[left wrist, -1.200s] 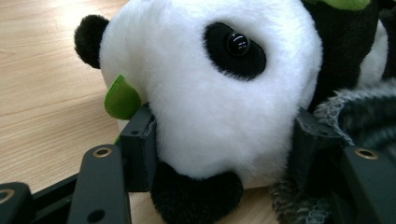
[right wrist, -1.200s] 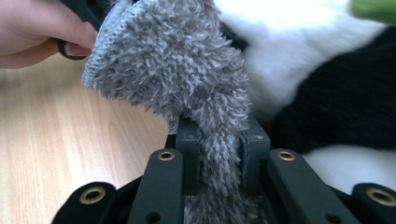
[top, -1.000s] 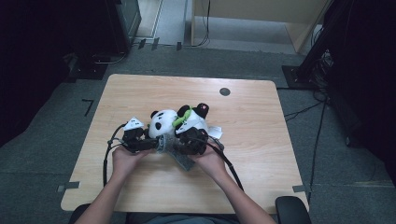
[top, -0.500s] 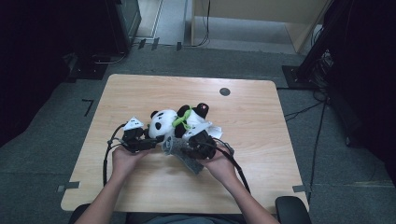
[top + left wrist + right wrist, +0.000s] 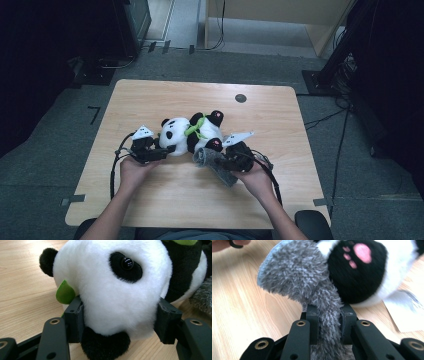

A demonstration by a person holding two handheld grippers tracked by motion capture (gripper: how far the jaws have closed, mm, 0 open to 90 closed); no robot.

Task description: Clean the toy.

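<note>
My left gripper [image 5: 117, 322] clamps the plush black-and-white panda's [image 5: 192, 134] head, right gripper [image 5: 329, 317] pinches the fuzzy grey cloth [image 5: 312, 285] near the table's [image 5: 150, 95] front edge; it could slip free.

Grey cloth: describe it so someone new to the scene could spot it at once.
On the wooden table, find the plush panda lying near the middle. The grey cloth lies at its near side, pinched in the right gripper. It is the one fuzzy, plain grey thing; the panda is black and white.
</note>
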